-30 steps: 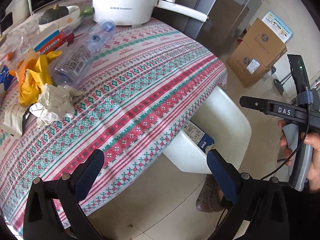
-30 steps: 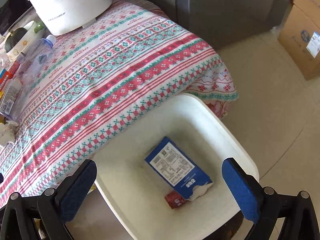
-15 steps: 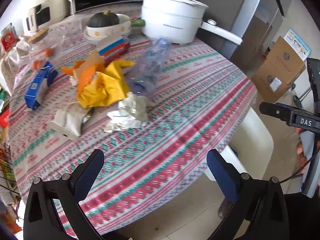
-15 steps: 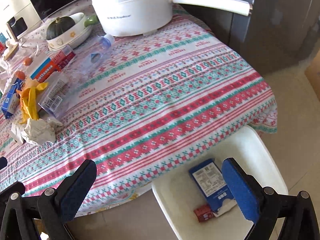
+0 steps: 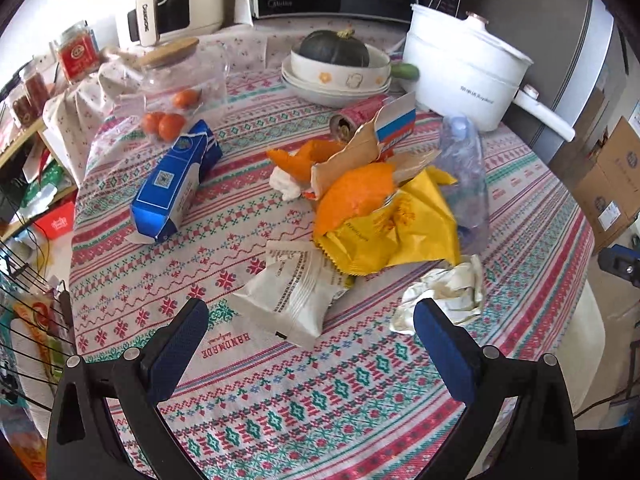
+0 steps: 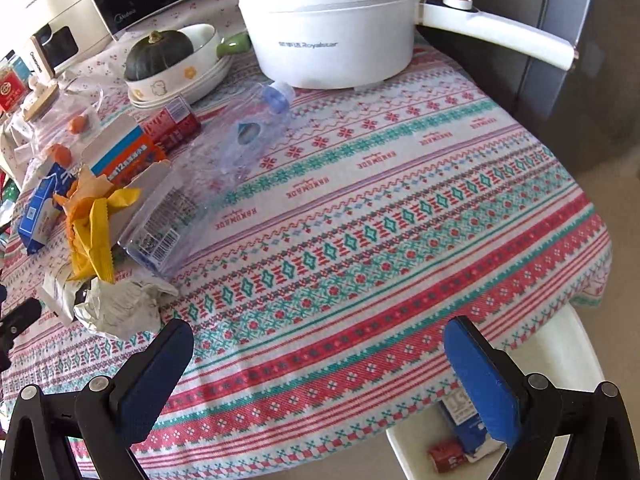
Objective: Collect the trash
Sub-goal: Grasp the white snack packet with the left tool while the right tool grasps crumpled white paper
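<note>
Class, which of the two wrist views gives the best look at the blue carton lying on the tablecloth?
The left wrist view: the blue carton lies whole and unobstructed. In the right wrist view it sits small at the left edge, partly hidden behind the yellow wrapper.

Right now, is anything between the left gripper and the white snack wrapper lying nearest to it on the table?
Nothing visible. The left gripper is open, and only bare tablecloth lies between it and the white snack wrapper. The crumpled paper lies off to the right, clear of that path.
</note>
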`<state>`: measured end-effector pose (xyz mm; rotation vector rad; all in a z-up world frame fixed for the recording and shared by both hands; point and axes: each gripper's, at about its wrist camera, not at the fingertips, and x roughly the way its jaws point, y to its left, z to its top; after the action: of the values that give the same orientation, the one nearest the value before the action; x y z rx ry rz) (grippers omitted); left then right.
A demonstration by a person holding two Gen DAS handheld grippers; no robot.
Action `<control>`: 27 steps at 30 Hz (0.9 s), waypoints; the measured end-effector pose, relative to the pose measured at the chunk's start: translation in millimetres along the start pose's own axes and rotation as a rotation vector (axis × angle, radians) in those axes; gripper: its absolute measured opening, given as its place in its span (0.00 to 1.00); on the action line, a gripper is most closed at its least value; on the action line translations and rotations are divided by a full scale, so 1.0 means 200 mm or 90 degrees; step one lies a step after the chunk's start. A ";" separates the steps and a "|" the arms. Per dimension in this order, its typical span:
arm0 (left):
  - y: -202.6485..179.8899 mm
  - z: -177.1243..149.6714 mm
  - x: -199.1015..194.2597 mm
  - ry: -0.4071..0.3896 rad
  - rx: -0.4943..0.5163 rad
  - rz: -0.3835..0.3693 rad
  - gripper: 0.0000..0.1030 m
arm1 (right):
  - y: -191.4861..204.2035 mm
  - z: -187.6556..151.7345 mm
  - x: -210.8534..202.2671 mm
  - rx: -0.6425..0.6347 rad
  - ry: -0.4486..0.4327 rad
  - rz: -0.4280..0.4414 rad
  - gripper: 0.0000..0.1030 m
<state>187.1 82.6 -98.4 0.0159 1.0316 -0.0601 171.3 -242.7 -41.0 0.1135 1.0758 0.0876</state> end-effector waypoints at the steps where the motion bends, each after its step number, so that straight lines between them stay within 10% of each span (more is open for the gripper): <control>1: 0.00 0.01 0.04 0.008 0.006 0.009 1.00 | 0.02 0.01 0.01 -0.003 0.002 0.001 1.00; 13: 0.02 0.05 0.30 0.046 0.055 0.038 0.99 | 0.09 0.01 0.10 -0.015 0.027 0.011 1.00; 19: 0.03 0.05 0.32 0.057 0.037 0.014 0.70 | 0.10 -0.01 0.10 -0.018 0.030 0.008 1.00; 27: 0.00 -0.01 0.18 0.052 0.005 -0.004 0.62 | 0.22 -0.02 0.10 -0.029 0.033 0.040 1.00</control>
<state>204.1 80.9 -129.2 0.0218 1.1134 -0.0698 177.0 -197.0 -55.1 0.1046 1.1217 0.1730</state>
